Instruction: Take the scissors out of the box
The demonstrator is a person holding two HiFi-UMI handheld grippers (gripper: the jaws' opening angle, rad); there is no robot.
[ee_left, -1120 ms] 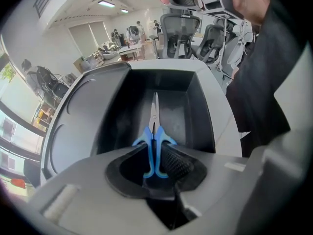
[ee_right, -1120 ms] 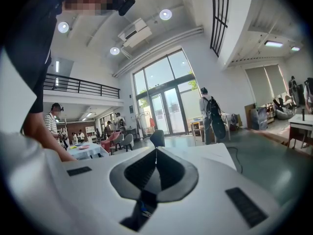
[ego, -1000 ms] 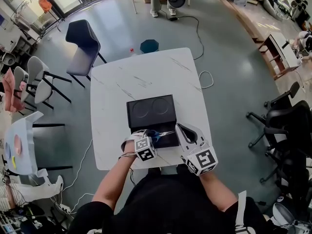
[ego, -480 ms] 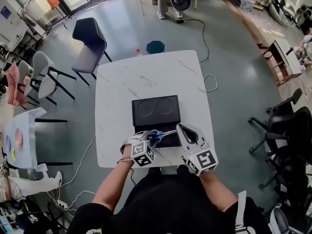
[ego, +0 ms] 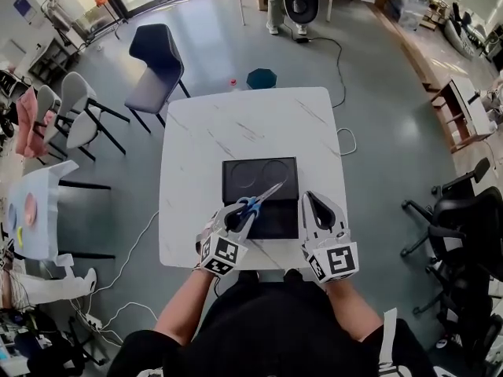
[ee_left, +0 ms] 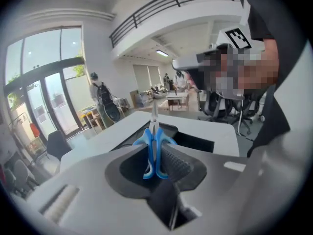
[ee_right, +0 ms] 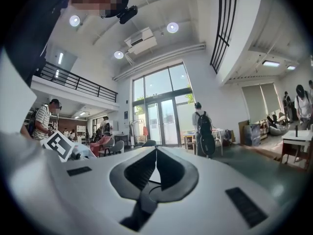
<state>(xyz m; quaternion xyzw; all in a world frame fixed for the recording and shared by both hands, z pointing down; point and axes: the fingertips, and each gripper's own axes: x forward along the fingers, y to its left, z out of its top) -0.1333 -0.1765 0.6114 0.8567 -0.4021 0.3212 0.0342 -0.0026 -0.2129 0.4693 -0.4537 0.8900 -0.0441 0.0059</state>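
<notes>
We stand at the near edge of the table [ego: 236, 132], and the box [ego: 267, 181] lies on it before us, nearer to our edge than to the far one. Our left gripper [ego: 238, 213] is over the box's near left corner with the scissors [ego: 250, 205] between its jaws, blades pointing away across the box. Our right gripper [ego: 317, 199] is just beside the box's near right corner. Behind the table to the left stands a chair [ego: 153, 65], with more chairs [ego: 75, 120] further left. Office chairs [ego: 464, 210] stand well apart on the right.
</notes>
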